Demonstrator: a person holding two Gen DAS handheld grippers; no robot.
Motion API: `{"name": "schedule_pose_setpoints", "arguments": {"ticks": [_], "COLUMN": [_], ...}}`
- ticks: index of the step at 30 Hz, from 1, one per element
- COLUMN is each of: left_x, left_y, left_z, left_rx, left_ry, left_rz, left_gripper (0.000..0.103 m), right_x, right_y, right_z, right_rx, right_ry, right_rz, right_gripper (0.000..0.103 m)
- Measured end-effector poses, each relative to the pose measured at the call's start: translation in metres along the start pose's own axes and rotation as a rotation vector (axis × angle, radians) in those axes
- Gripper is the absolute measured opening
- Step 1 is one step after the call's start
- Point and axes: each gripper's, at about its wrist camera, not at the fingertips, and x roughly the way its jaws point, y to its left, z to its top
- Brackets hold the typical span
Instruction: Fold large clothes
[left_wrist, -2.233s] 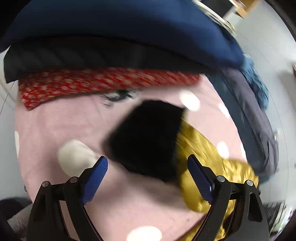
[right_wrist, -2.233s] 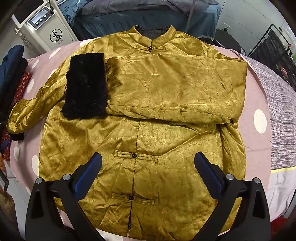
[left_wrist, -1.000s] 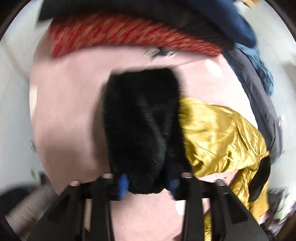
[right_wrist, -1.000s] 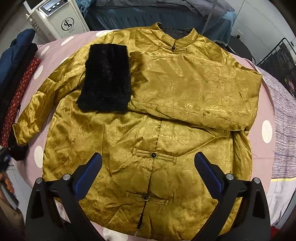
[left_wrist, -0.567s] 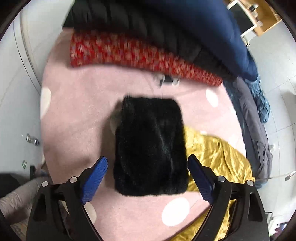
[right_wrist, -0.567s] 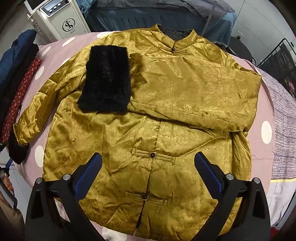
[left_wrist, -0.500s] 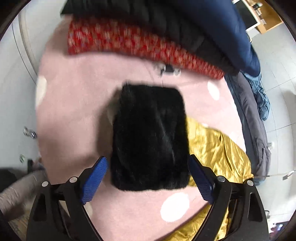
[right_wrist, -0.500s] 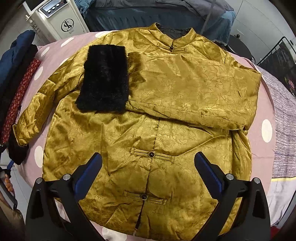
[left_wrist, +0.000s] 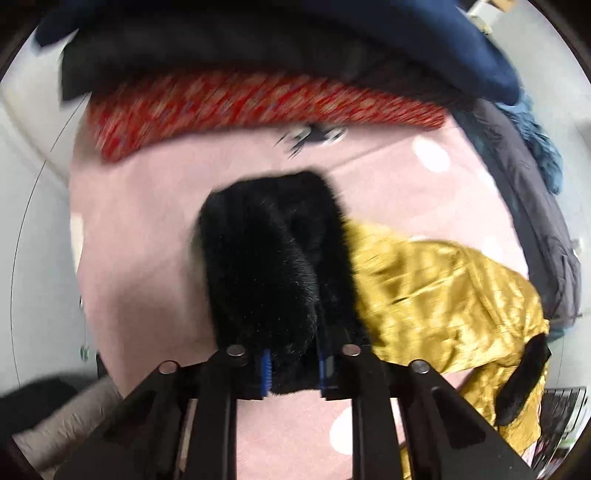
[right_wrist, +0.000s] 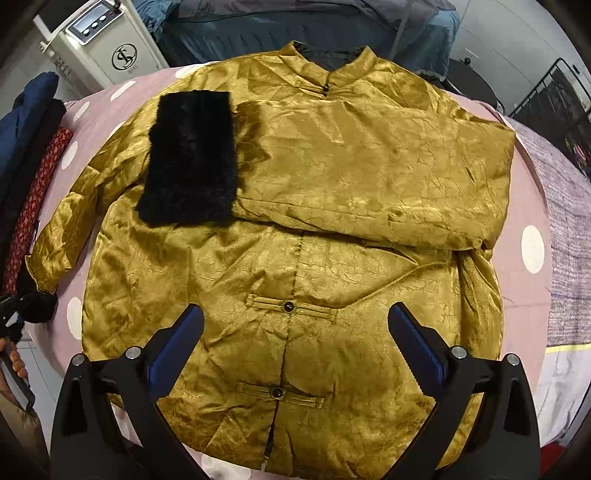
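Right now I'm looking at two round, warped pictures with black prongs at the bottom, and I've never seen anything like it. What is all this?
Those prongs are two-finger grippers that a person holds, one in each hand. Each carries a fisheye camera looking along its fingers, hence the round, bent view.

The right gripper hangs open above a gold jacket spread on a pink spotted cover. One sleeve is already folded across the chest, its black fur cuff lying on top.

The left gripper looks at the other sleeve. Its jaws are closing on that sleeve's fur cuff, which sits pinched between the blue pads. Behind it lies a stack of folded clothes, red, black and navy.
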Motion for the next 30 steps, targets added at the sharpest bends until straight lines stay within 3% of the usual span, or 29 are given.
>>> {"name": "schedule_pose_setpoints", "arguments": {"ticks": [7, 13, 16, 19, 22, 26, 28, 30], "left_x": [-0.026, -0.064, -0.069, -0.064, -0.042, 0.000, 0.015, 0.019], "left_y": [-0.089, -0.225, -0.296, -0.352, -0.383, -0.398, -0.398, -0.394], "left_z": [0.029, 0.012, -0.028, -0.091, -0.151, -0.216, -0.234, -0.242], "left_rx": [0.135, 0.399, 0.547, 0.699, 0.802, 0.894, 0.904, 0.890], "left_ry": [-0.059, -0.120, -0.076, -0.003, 0.102, 0.278, 0.340, 0.392], "left_rz": [-0.149, -0.348, -0.454, -0.525, -0.535, -0.487, -0.445, -0.456], "left_gripper": [0.009, 0.009, 0.008, 0.008, 0.008, 0.009, 0.020, 0.051], "right_x": [-0.002, -0.006, -0.008, -0.010, -0.012, -0.014, -0.014, -0.013], "right_y": [-0.010, -0.021, -0.033, -0.048, -0.063, -0.081, -0.087, -0.092], "right_z": [0.000, -0.001, -0.003, -0.006, -0.010, -0.015, -0.017, -0.017], "right_rx": [0.023, 0.052, 0.081, 0.116, 0.158, 0.194, 0.208, 0.217], "right_ry": [-0.015, -0.027, -0.031, -0.035, -0.033, -0.031, -0.029, -0.026], "right_rz": [0.017, 0.024, 0.020, 0.009, -0.004, -0.018, -0.022, -0.024], "right_gripper": [0.098, 0.098, 0.098, 0.098, 0.098, 0.098, 0.098, 0.098]}}
